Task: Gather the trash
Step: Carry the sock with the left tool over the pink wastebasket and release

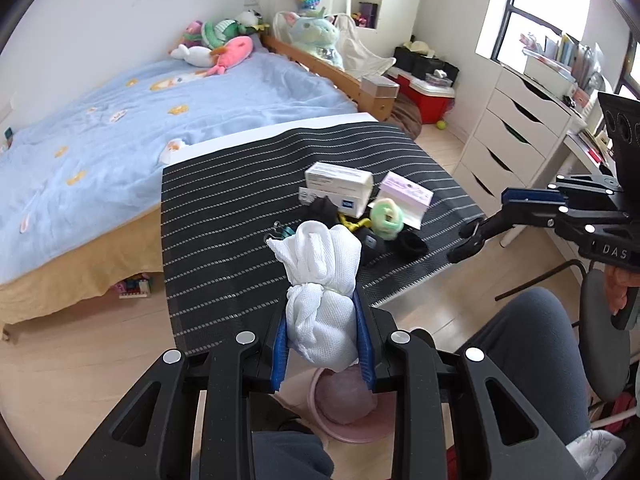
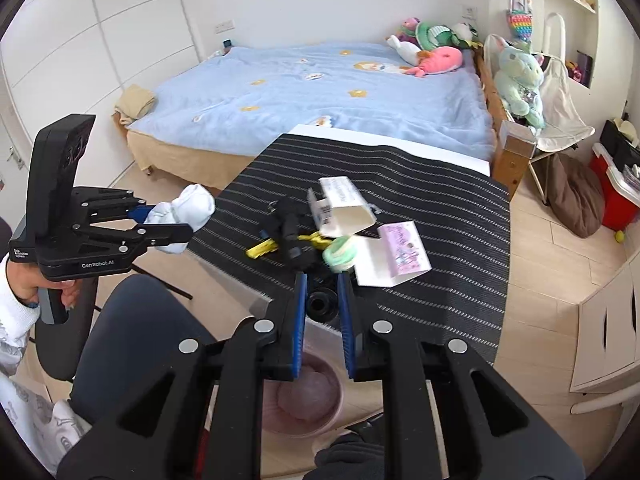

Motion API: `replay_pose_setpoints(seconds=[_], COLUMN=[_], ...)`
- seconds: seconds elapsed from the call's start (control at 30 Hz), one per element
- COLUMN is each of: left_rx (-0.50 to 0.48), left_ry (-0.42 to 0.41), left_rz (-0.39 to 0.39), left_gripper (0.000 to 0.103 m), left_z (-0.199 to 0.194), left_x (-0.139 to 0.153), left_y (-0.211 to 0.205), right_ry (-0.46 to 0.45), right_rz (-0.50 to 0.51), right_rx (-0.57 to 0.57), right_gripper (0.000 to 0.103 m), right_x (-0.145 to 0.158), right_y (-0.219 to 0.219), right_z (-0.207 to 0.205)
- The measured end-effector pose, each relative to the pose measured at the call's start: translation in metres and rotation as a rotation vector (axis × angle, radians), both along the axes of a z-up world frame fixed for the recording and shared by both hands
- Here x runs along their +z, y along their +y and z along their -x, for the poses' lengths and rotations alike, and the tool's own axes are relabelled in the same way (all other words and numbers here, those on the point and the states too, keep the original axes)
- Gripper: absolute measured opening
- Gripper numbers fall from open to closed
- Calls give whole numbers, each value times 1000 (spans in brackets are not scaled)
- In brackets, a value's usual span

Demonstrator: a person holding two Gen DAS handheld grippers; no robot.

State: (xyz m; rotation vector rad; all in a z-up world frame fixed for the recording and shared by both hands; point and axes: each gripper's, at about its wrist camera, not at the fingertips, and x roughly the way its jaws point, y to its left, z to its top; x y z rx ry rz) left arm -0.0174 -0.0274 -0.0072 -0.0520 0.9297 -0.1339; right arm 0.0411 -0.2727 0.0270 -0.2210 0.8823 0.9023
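My left gripper (image 1: 324, 308) is shut on a crumpled white tissue wad (image 1: 322, 280), held in the air over the near edge of the striped table (image 1: 224, 208); it also shows in the right wrist view (image 2: 186, 210). Below it on the floor stands a pink trash bin (image 1: 340, 408). My right gripper (image 2: 323, 280) is open, its fingers either side of a small black cylinder (image 2: 320, 302) at the table's near edge. A pile of trash lies mid-table: a white carton (image 2: 344, 204), a pink-and-white card (image 2: 396, 254), a green ring (image 2: 340, 256), a yellow wrapper (image 2: 262, 249).
A bed with a blue cover (image 2: 320, 88) and plush toys stands behind the table. White drawers (image 1: 516, 128) are on the right. My knee (image 2: 132, 328) and the chair sit at the lower left. The bin (image 2: 304, 396) lies under the table's near edge.
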Motion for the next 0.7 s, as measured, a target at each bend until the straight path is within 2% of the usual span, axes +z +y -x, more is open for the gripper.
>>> replay_pose_setpoints(seconds=[0.27, 0.6, 0.63, 0.67, 0.7], left_rx=[-34, -50, -49, -48, -48], left_ry=[5, 27, 28, 28, 29], left_rz=[15, 35, 36, 37, 37], left_gripper=[28, 28, 28, 28, 28], left_z=[26, 45, 45, 45, 44], left_x=[-7, -17, -18, -18, -18], left_y=[-18, -26, -26, -25, -25], right_ry=[24, 78, 78, 78, 78], right_rz=[2, 18, 25, 25, 17], right_rx=[56, 127, 122, 115, 105], right_gripper=[15, 18, 31, 61, 76], right_x=[-9, -34, -36, -37, -37], right_y=[5, 14, 15, 15, 14], right_z=[42, 68, 68, 67, 66])
